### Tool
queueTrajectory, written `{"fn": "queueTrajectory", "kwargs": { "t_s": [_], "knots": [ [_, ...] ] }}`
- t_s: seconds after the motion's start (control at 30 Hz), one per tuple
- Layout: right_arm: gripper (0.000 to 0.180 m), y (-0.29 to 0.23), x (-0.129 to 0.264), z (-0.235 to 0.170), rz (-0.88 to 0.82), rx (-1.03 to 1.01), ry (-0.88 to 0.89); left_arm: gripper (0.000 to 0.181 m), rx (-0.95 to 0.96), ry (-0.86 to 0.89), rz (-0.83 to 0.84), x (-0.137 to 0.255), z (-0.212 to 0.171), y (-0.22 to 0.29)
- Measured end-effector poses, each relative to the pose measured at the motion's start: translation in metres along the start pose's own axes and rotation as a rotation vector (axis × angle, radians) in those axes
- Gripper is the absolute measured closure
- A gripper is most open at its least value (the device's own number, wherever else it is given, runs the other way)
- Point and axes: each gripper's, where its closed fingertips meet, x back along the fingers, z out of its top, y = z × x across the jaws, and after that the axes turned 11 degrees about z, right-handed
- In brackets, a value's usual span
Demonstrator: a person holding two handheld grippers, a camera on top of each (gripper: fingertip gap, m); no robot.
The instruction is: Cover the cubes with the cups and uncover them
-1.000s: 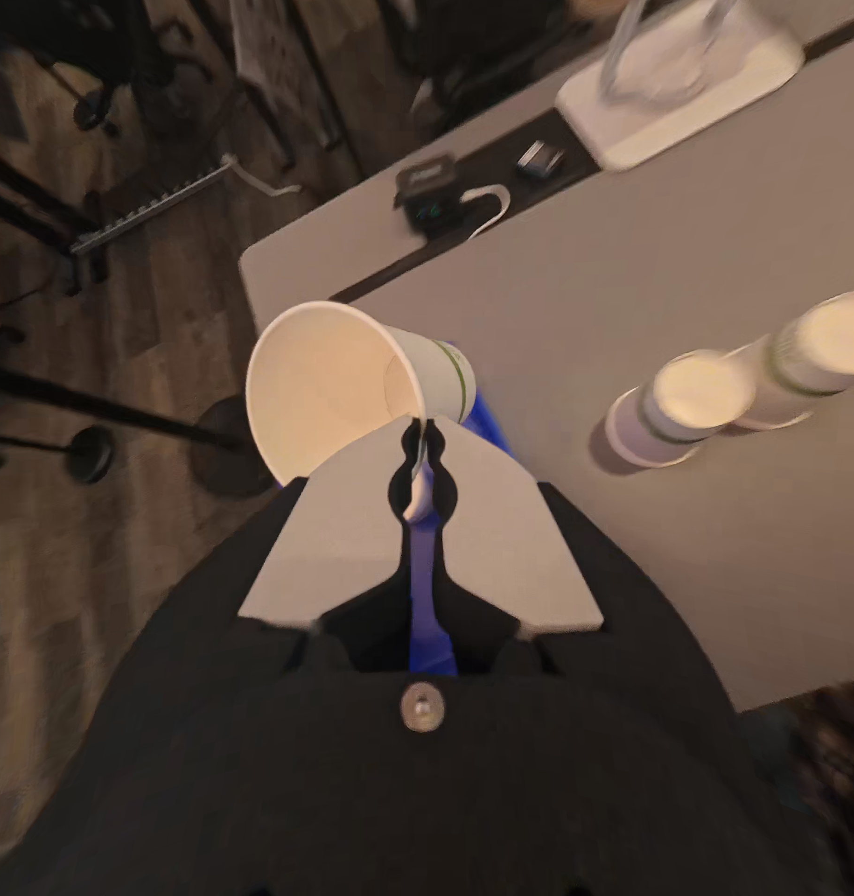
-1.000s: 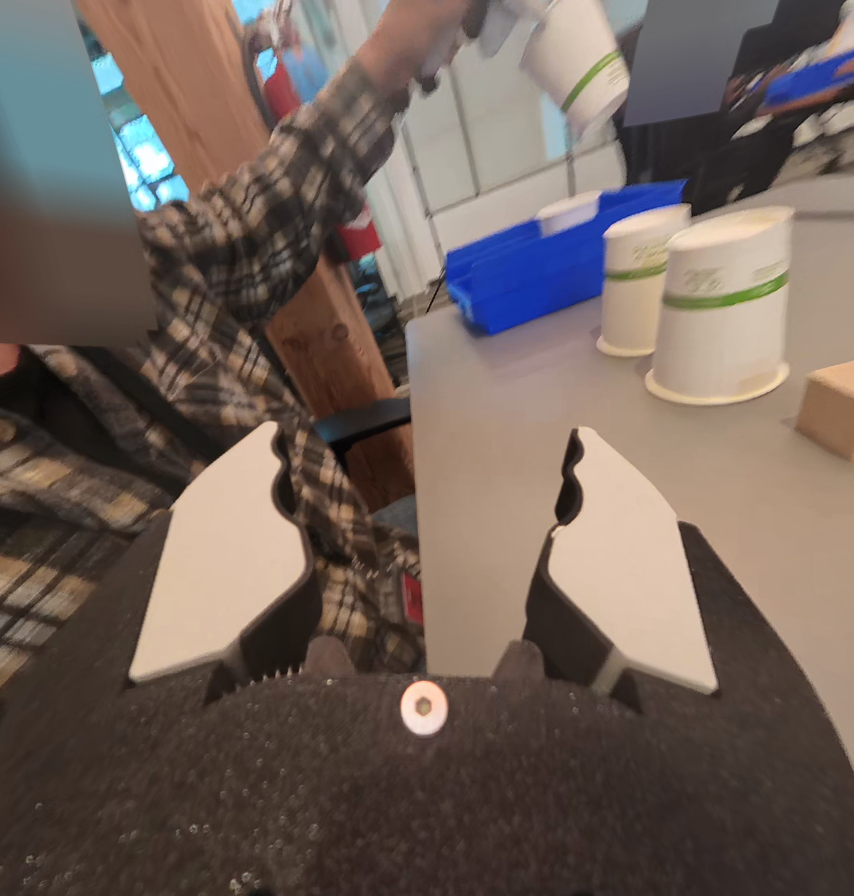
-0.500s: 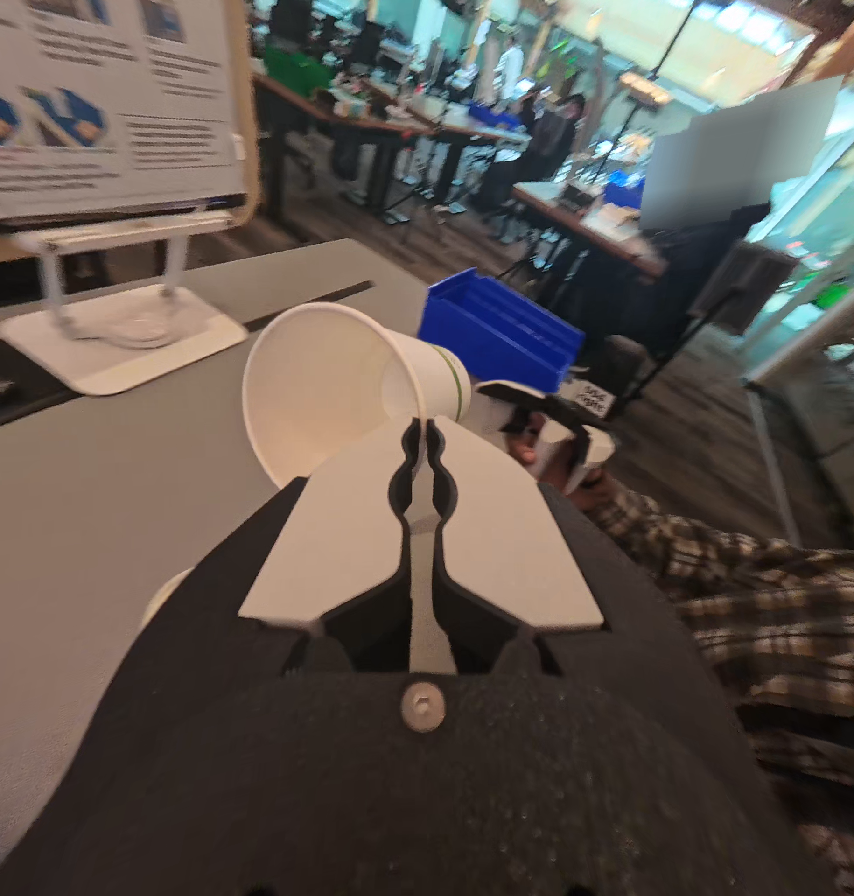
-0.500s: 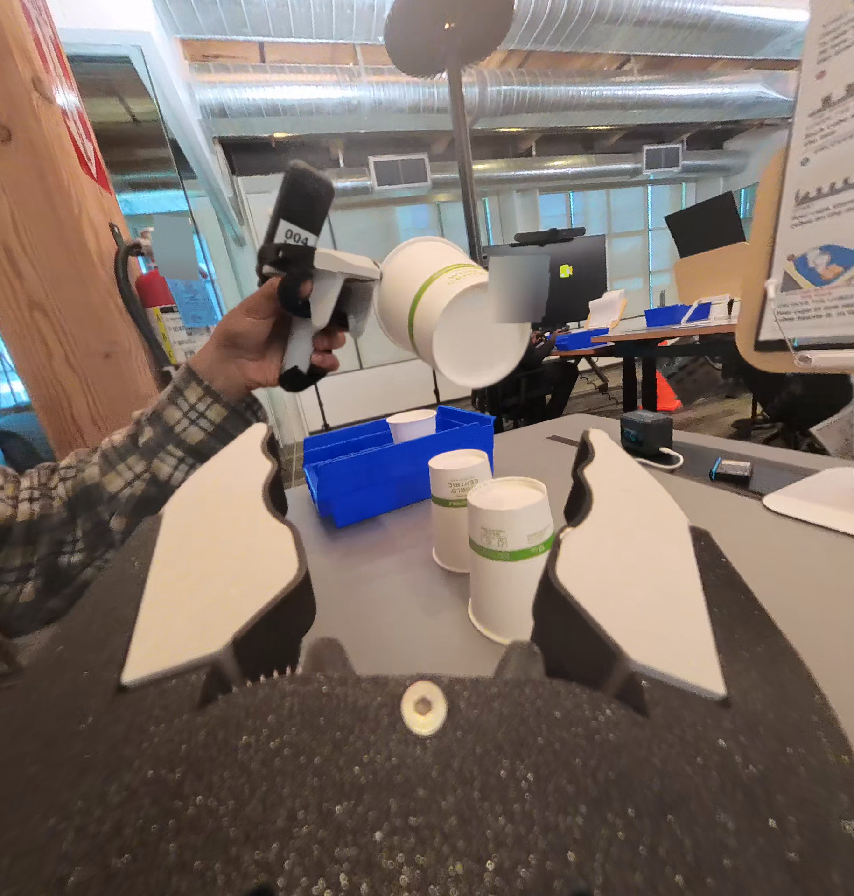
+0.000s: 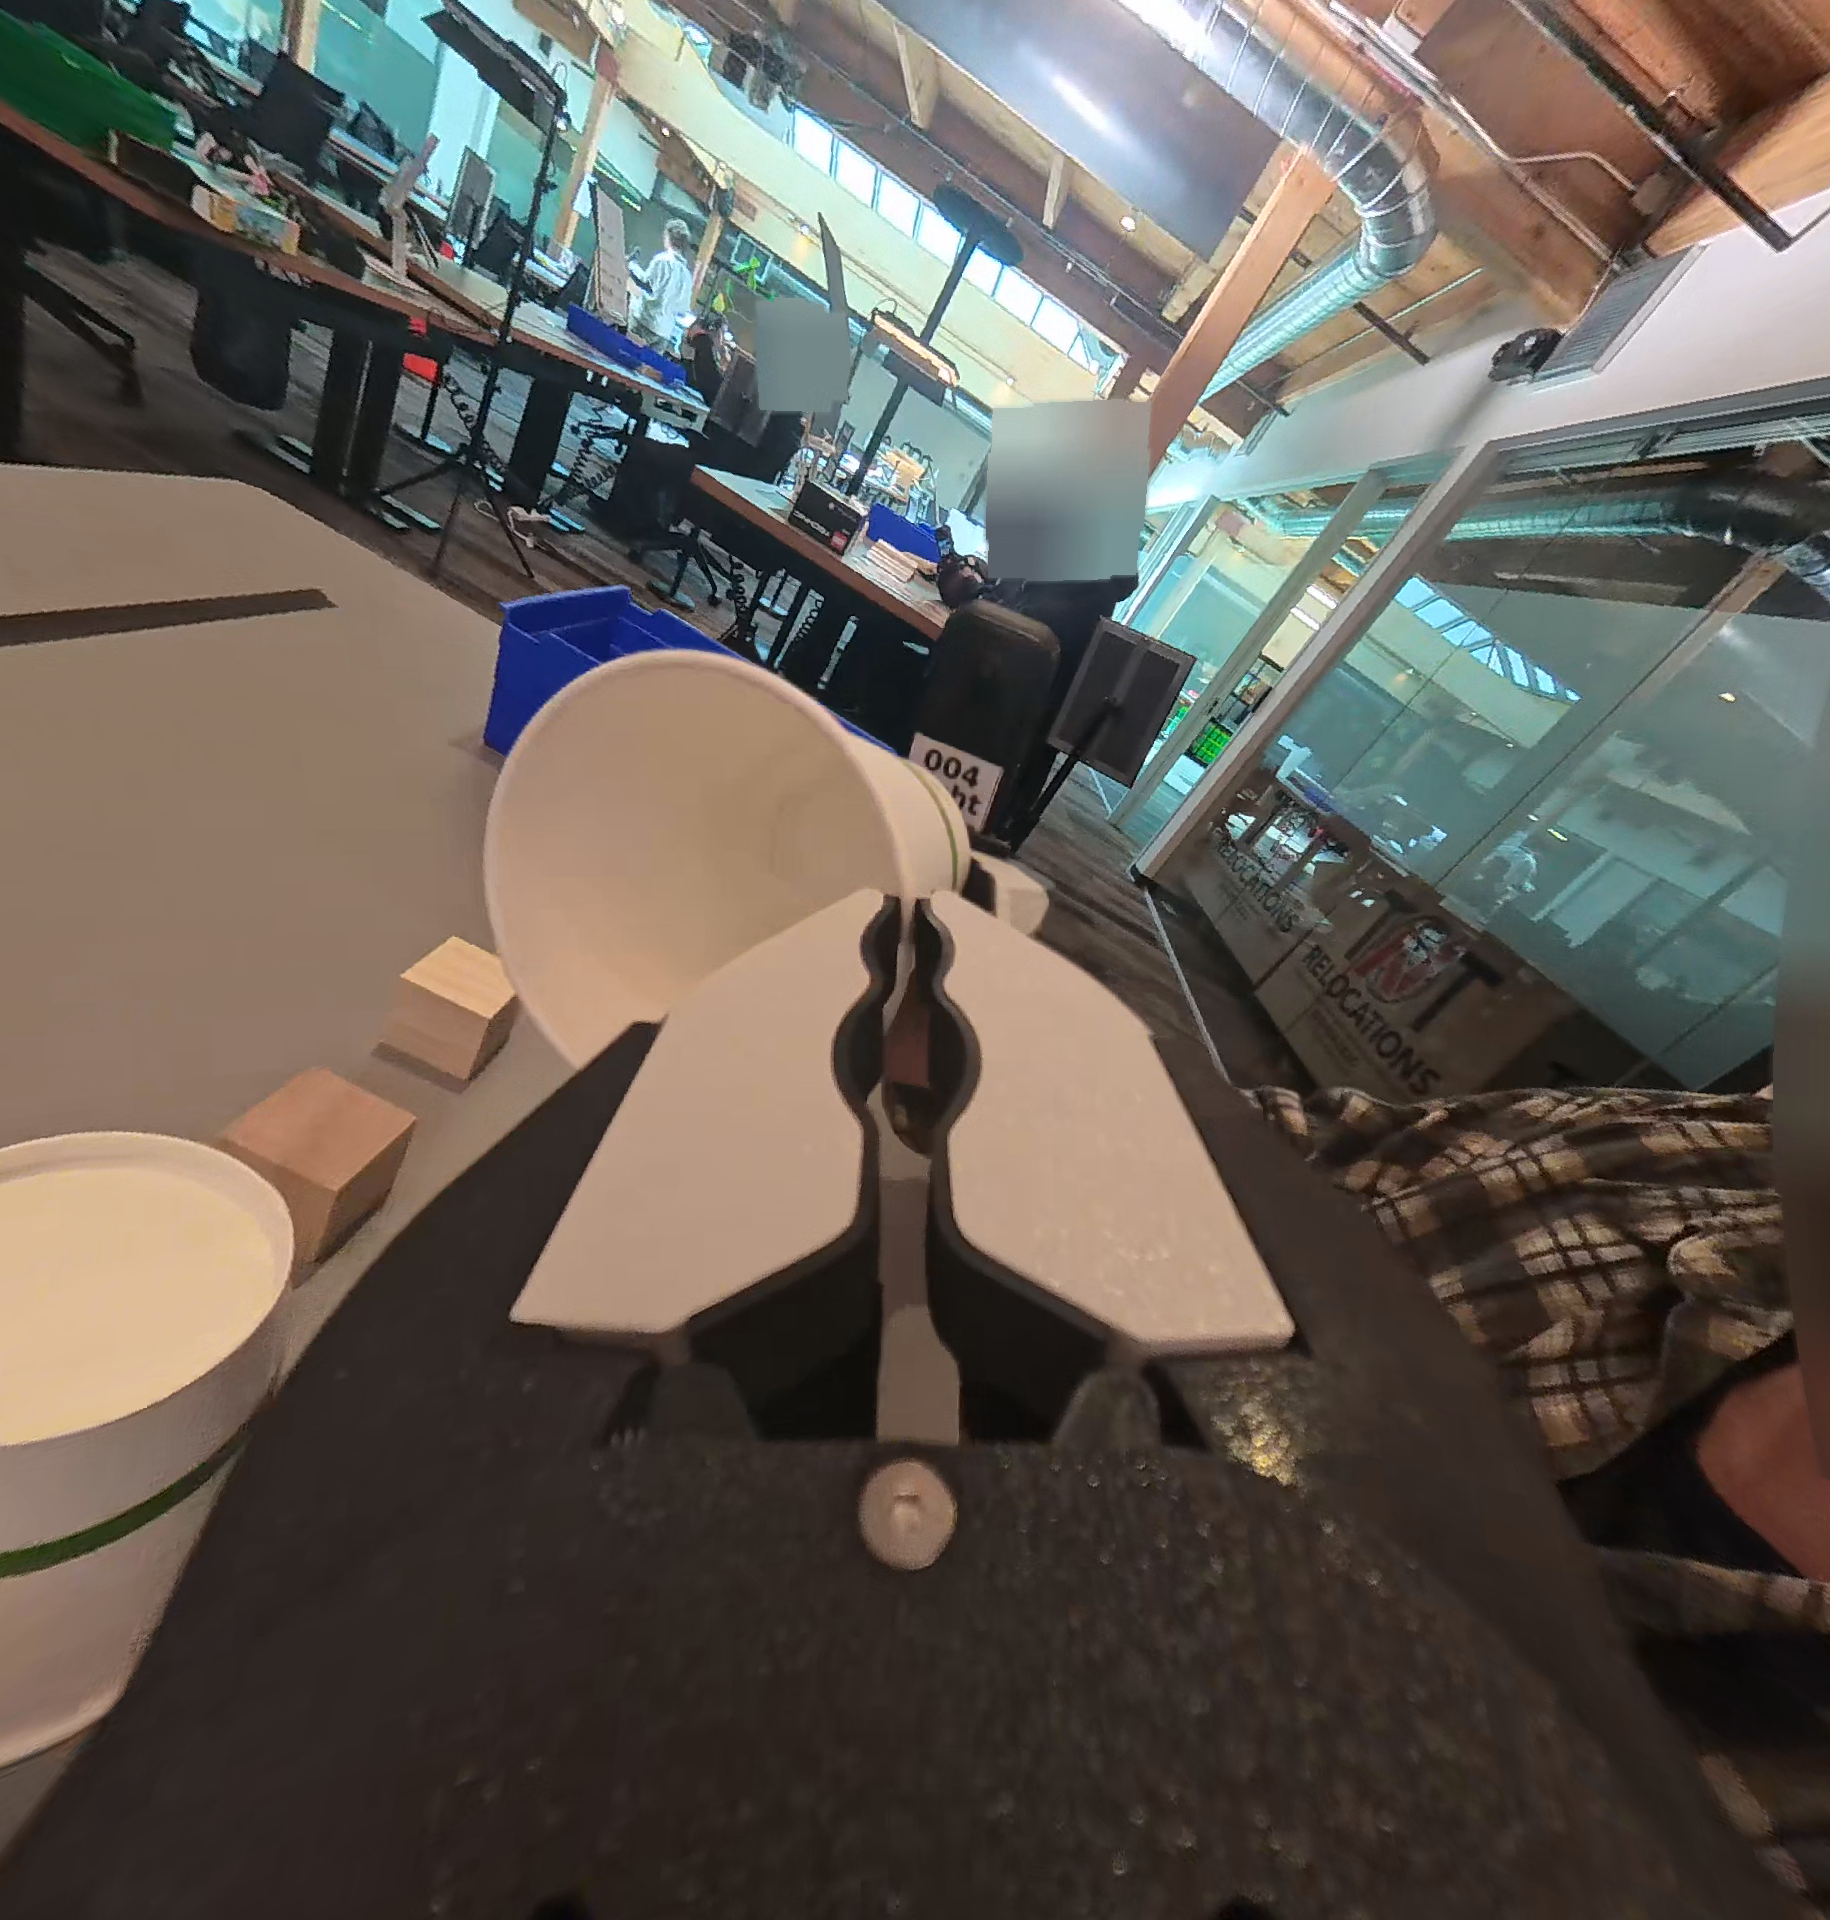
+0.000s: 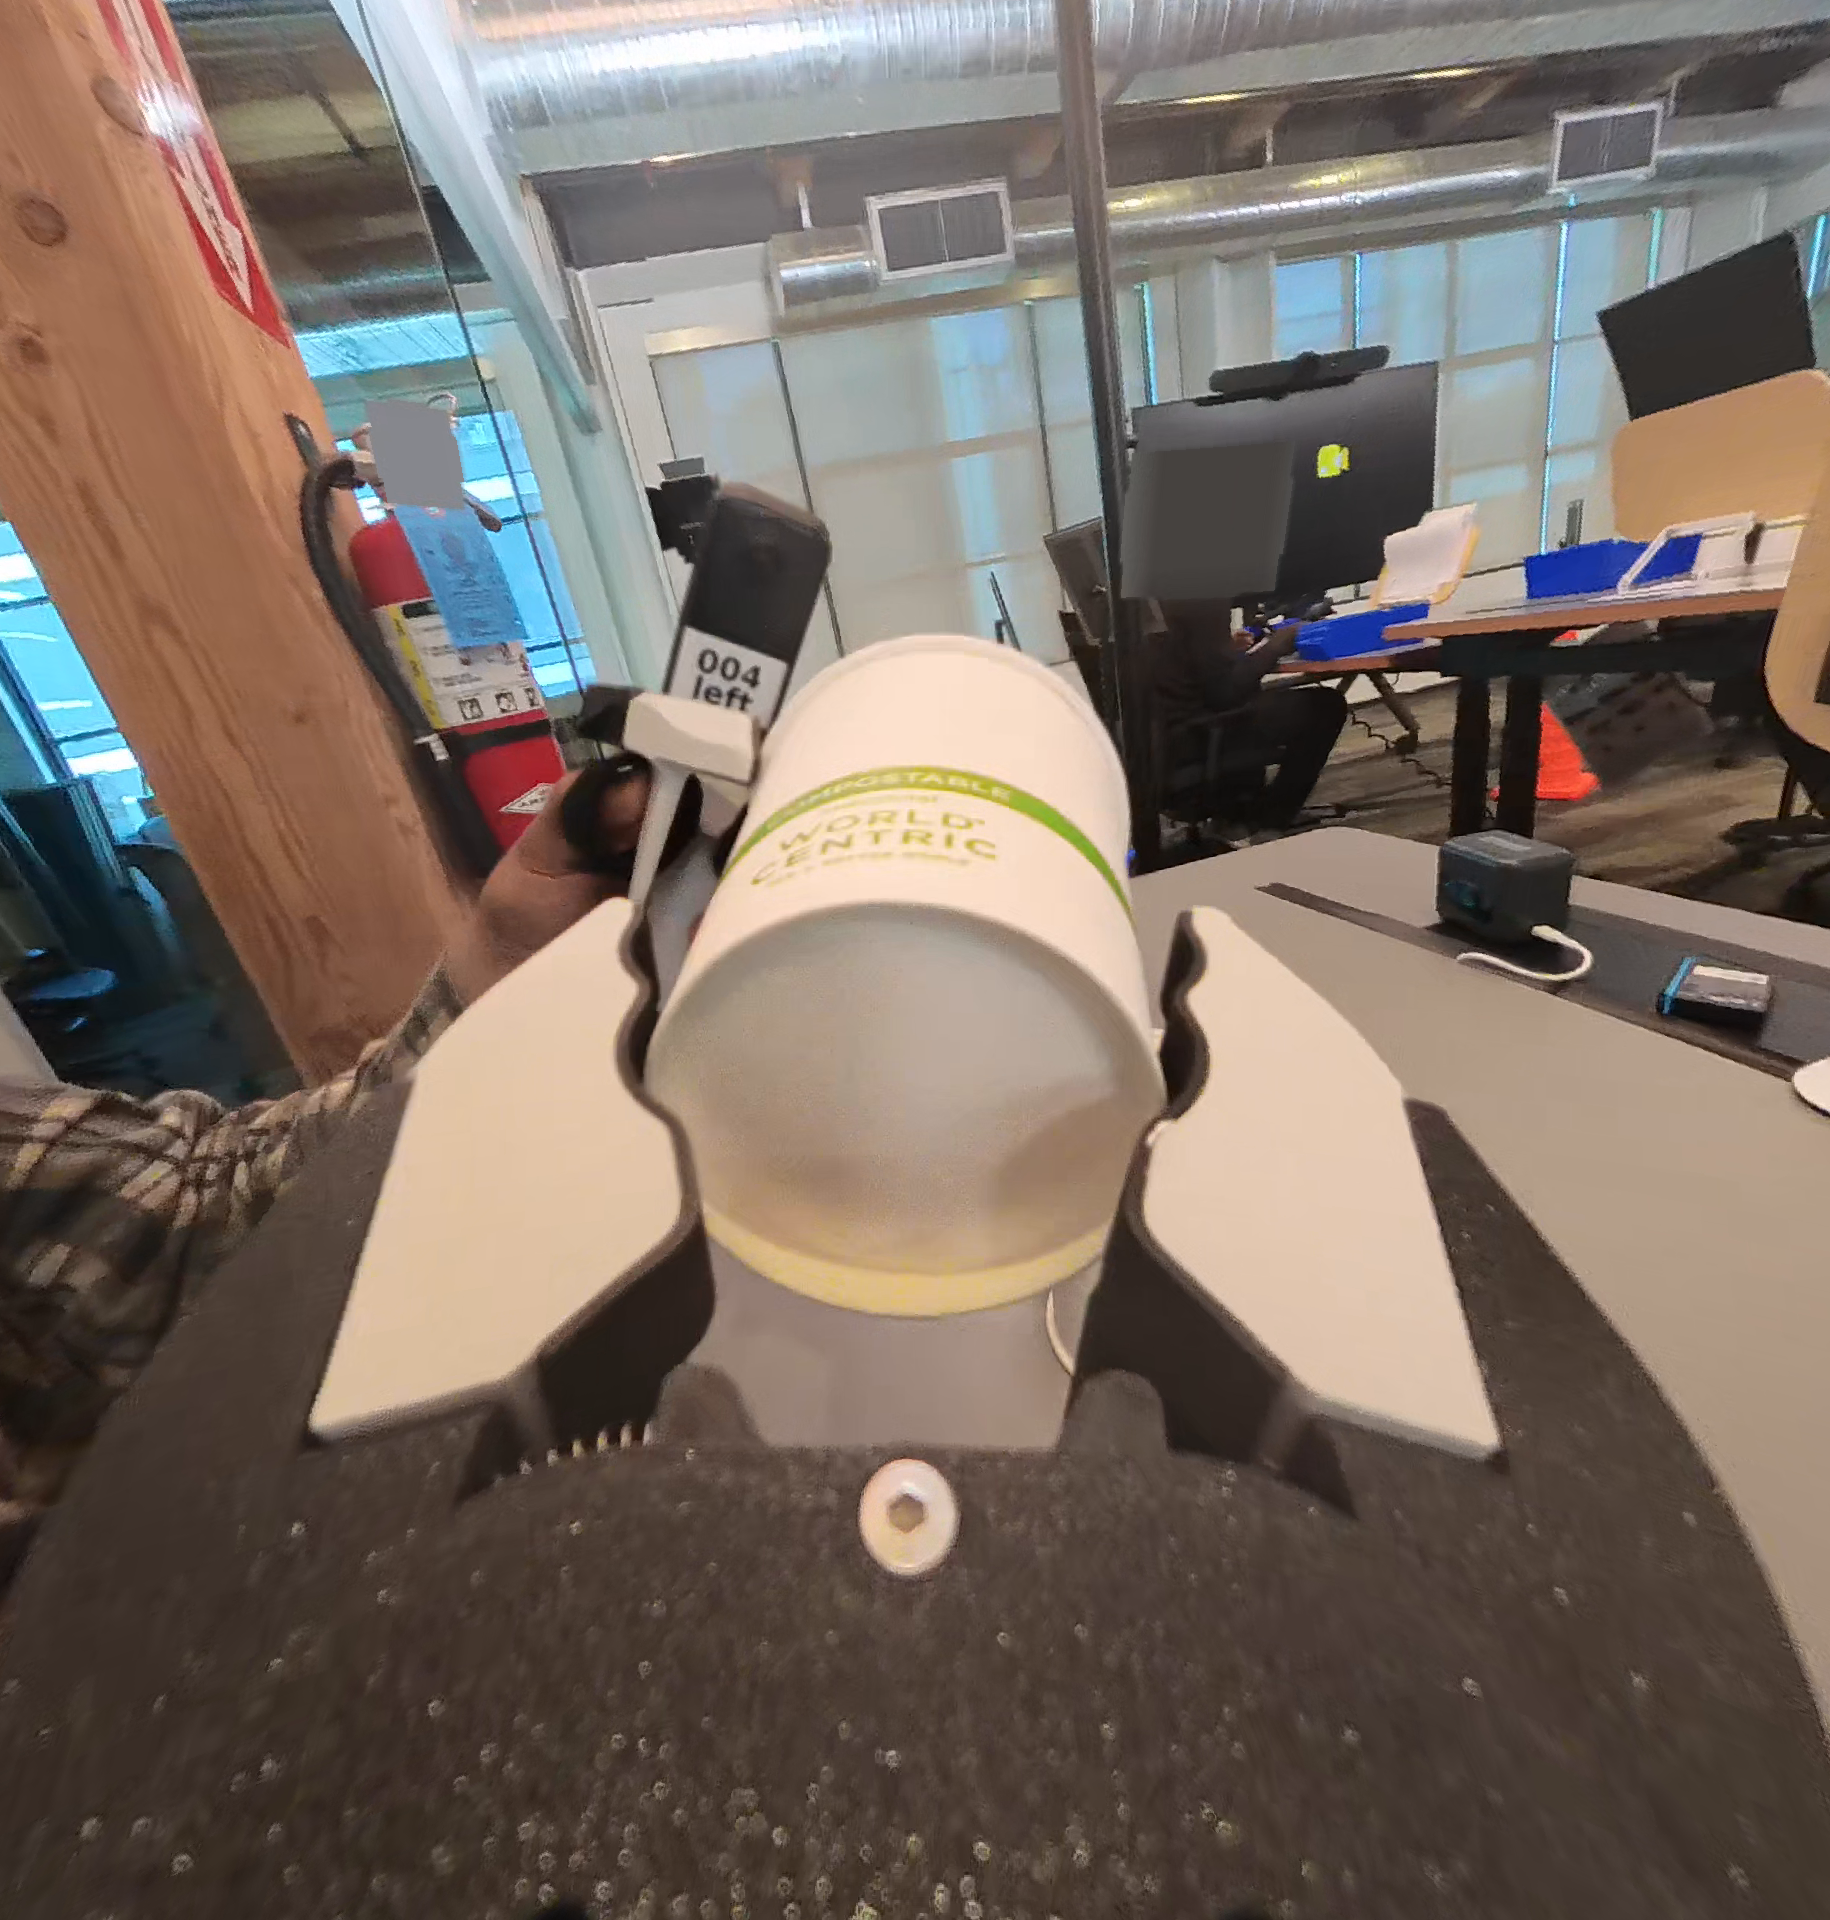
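The left gripper (image 5: 906, 914) is clamped on the rim of an empty paper cup (image 5: 682, 842), held sideways above two wooden cubes (image 5: 449, 1008). The right gripper (image 6: 906, 997) stands apart around that cup's base, whether touching I cannot tell. Nearer than the cubes, an upturned cup (image 5: 90, 1382) stands.

The white paper cup with a green band (image 6: 906, 997), pinched at its rim by the left gripper (image 5: 908, 920), has come down from high over the grey table (image 6: 1617, 1195) and now lies sideways with its base between the wide-spread fingers (image 6: 516, 1164) of the right gripper (image 6: 906, 1023), which had nothing between them a second ago. Two pale wooden cubes (image 5: 319, 1148) have come into the left wrist view.
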Motion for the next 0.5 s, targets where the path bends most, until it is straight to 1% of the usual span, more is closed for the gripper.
{"fn": "queueTrajectory", "kwargs": {
  "t_s": [0.03, 0.17, 0.23, 0.27, 0.33, 0.4, 0.5],
  "knots": [
    [0.088, 0.0, 0.002, 0.001, -0.002, 0.0, -0.002, 0.179, 0.001, -0.007, -0.005, -0.001, -0.003, -0.001],
    [0.088, 0.0, 0.007, 0.005, -0.013, 0.027, -0.087, 0.178, 0.027, -0.006, -0.033, -0.004, -0.009, -0.003],
    [0.088, 0.0, 0.01, 0.011, -0.018, 0.046, -0.146, 0.173, 0.051, 0.024, -0.059, -0.002, -0.006, 0.0],
    [0.088, 0.001, 0.012, 0.014, -0.027, 0.062, -0.184, 0.167, 0.06, 0.043, -0.058, 0.0, -0.003, 0.0],
    [0.088, 0.003, 0.017, 0.02, -0.045, 0.097, -0.28, 0.159, 0.043, 0.071, -0.032, 0.008, 0.001, -0.002],
    [0.088, 0.009, 0.025, 0.026, -0.072, 0.137, -0.403, 0.15, -0.005, 0.085, 0.036, 0.018, 0.004, -0.008],
    [0.088, 0.023, 0.037, 0.032, -0.118, 0.185, -0.624, 0.145, -0.114, 0.106, 0.141, 0.036, 0.006, -0.011]
  ]
}}
